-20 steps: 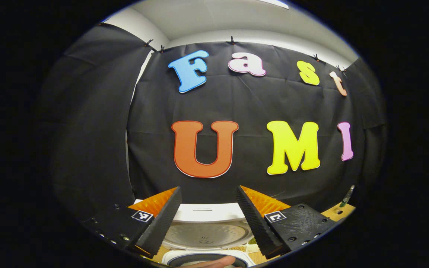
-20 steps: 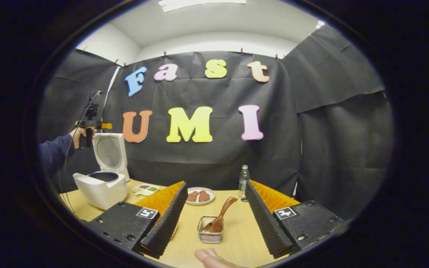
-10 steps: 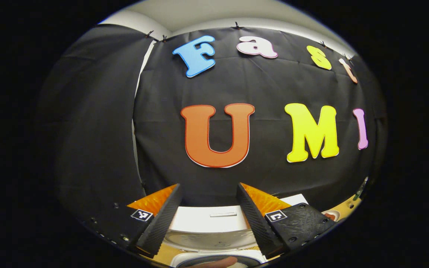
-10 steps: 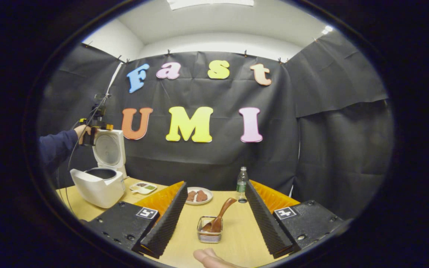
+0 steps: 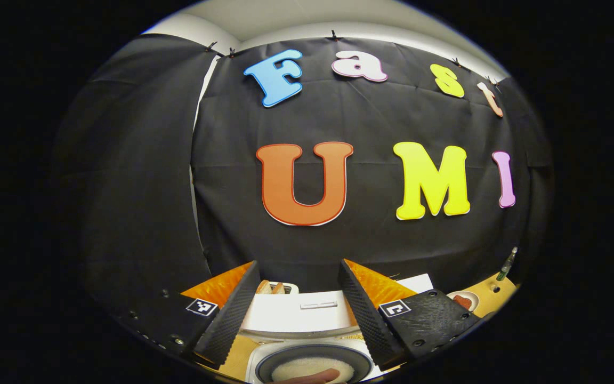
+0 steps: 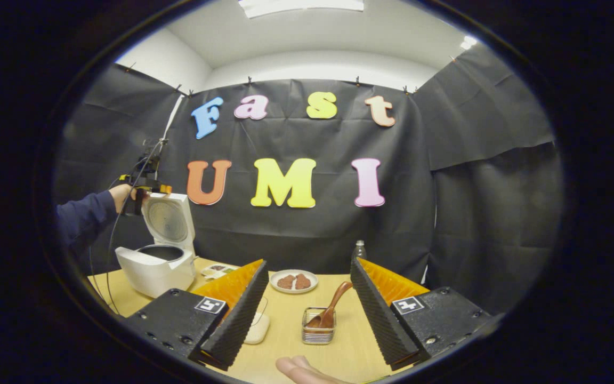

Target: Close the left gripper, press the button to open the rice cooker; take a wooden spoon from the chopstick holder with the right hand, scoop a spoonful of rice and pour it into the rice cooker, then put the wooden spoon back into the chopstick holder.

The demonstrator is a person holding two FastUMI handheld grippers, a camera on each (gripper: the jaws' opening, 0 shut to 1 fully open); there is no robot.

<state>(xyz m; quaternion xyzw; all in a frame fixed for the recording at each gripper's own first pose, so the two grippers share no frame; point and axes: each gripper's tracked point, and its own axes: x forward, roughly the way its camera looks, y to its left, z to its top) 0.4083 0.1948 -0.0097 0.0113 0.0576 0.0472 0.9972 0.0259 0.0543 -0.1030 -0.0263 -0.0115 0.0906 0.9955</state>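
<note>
Cooker open on the surface, lid upright; the left tool, fingers apart, hovers above its pot. The right tool, fingers apart and empty, faces the spoon leaning in its holder, apparently lining up to grasp it

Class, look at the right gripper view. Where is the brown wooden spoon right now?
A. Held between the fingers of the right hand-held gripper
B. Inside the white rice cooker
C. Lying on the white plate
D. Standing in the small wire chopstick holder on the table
D: the brown wooden spoon leans in the small wire chopstick holder, ahead of the open right hand-held gripper.
</note>
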